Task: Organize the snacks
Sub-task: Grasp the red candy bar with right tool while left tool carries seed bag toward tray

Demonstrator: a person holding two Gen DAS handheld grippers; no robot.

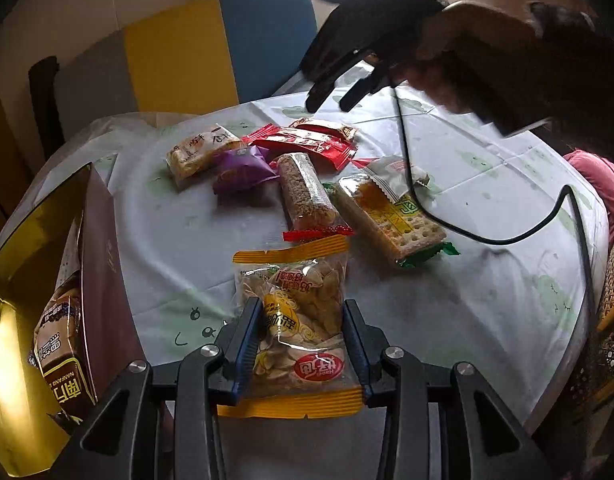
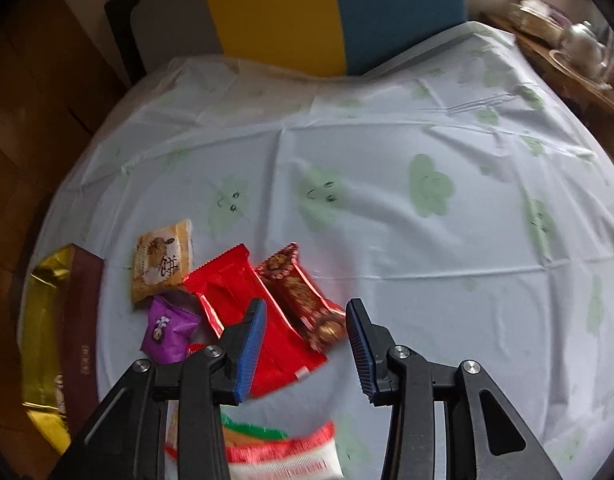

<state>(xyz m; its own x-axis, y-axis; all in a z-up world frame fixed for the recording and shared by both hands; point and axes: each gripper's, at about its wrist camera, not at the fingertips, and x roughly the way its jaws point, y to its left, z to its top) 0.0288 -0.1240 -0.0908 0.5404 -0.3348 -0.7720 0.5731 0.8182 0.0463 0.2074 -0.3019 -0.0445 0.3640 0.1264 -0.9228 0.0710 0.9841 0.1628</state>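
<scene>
Left tongs point(image 1: 303, 344) clamped chip bag point(image 1: 297, 328), lifted beside gold box point(image 1: 31, 240), likely for packing. Right tongs point(image 2: 307, 344) gaped empty above red packet point(image 2: 243, 300), probably next pick.

A clear yellow-edged chip bag point(image 1: 295, 328) sits pinched upright; red point(image 2: 243, 312), purple point(image 2: 167, 330) and cracker point(image 1: 387, 220) packets lie clustered on the table point(image 2: 387, 240).

Snack packets point(image 1: 307, 184) lie clustered on the table point(image 1: 487, 280). The box point(image 1: 99, 280) stands left of the cluster, one packet inside it. The chip bag point(image 1: 295, 320) lies nearer than the cluster. A chair point(image 1: 211, 52) stands behind the table.
</scene>
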